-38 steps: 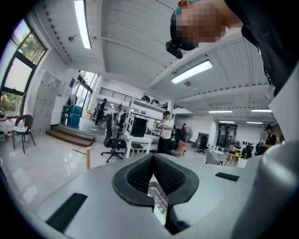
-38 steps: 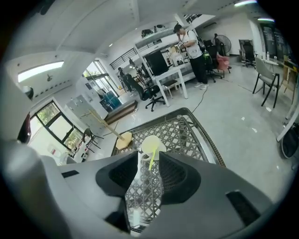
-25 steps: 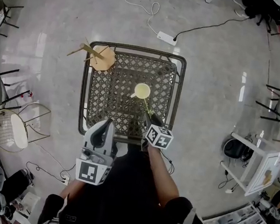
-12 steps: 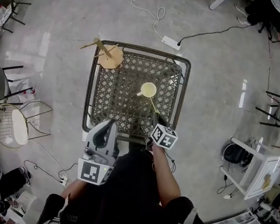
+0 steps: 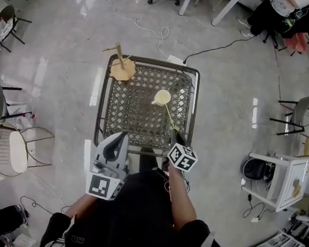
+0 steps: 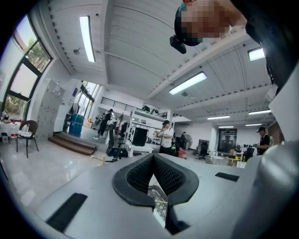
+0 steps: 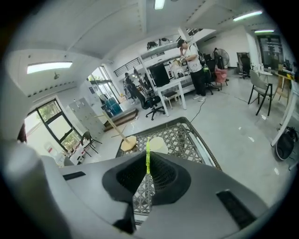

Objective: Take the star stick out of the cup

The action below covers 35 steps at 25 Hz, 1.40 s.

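Lattice table (image 5: 140, 104) bears a cup (image 5: 161, 98), perhaps a wooden stand (image 5: 122, 69)

I see my left gripper (image 5: 122, 136) and right gripper (image 5: 174, 132) in pale grey moulded shells, with black ribbed pads (image 7: 132, 176). Each carries a cube (image 5: 182, 157) of black-and-white square markers. My top is black, with short sleeves (image 5: 199, 230).

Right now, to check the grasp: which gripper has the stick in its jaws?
The right gripper: its jaws pinch the yellow-green stick leaning from the cup. The left gripper is shut on nothing.
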Tool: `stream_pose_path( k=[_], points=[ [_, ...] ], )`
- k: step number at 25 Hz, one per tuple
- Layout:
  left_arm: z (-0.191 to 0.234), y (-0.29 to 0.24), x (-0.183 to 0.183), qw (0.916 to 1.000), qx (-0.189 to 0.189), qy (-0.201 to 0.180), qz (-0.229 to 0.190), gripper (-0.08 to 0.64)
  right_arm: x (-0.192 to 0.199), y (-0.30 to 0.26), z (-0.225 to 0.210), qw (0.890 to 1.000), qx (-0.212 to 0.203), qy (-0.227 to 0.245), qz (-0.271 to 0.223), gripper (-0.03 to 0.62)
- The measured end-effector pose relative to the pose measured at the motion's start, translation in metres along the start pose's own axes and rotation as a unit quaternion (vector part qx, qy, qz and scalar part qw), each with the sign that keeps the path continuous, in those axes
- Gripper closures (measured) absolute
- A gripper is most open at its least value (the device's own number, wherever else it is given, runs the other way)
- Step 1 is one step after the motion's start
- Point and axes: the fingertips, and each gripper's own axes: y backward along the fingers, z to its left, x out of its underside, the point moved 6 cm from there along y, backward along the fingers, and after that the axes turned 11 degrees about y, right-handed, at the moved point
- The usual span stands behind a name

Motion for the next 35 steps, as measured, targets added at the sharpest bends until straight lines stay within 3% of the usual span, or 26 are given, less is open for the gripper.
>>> stream_pose_path(
  k=[8, 18, 35],
  points=[
    [-0.008, 0.094, -0.005, 0.9992, 0.038, -0.005, -0.01, 0.545, 0.013, 0.123, 0.069, 0.993, 0.016, -0.01, -0.113, 0.571],
    [-0.028, 0.145, -0.018, 0.9985, 0.042, -0.014, -0.031, 0.545, 0.001, 0.238, 0.125, 0.974, 0.019, 0.047, -0.219, 0.571],
    [-0.073, 0.15, 0.004, 0.9992, 0.022, 0.0, -0.033, 0.545, 0.019, 0.288, 0.106, 0.972, -0.015, 0.077, -0.223, 0.571]
  ],
)
